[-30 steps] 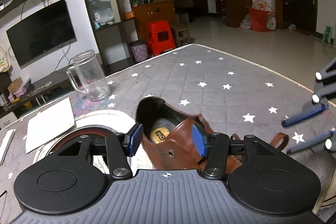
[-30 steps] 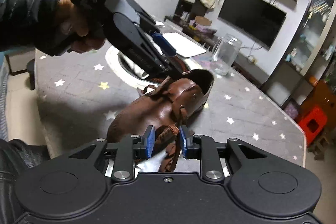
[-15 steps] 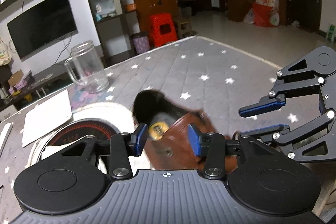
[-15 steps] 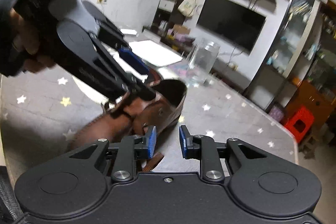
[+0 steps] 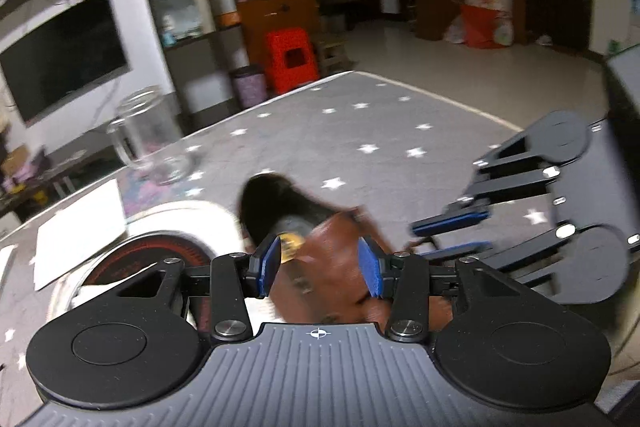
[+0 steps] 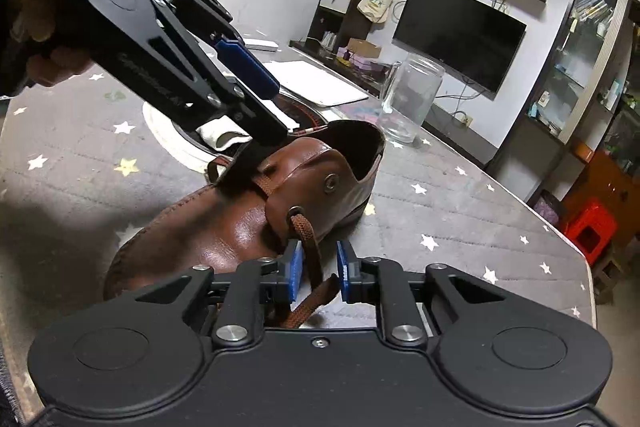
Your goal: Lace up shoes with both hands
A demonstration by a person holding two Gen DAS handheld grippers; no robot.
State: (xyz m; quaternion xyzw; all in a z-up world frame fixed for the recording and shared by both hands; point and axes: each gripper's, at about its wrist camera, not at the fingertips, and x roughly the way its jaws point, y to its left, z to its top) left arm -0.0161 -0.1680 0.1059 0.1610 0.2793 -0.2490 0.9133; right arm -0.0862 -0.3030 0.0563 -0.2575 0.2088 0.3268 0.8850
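A brown leather shoe [image 6: 224,227] lies on the star-patterned table cover, heel opening away from me. Its brown lace [image 6: 308,235] comes out of an eyelet and hangs between the pads of my right gripper [image 6: 320,273]. Those jaws are closing; the lace lies against the left pad, with a gap to the right one. My left gripper [image 6: 276,113] reaches in from the upper left, its near finger resting on the shoe's throat and its far blue pad bare. In the left wrist view the blurred shoe [image 5: 328,255] sits between the left gripper [image 5: 320,269] pads, with the right gripper [image 5: 440,235] to the right.
A glass jar [image 6: 412,99] stands behind the shoe. A white plate [image 6: 168,135] with a dark red centre holds a white cloth [image 6: 222,137] left of the shoe, and white paper [image 6: 320,87] lies beyond. A hand [image 6: 44,59] holds the left gripper. The table edge [image 6: 588,259] runs at right.
My right gripper came down to the shoe's side and its jaws narrowed around the lace. In the left view it moved in closer from the right. The left jaws narrowed slightly.
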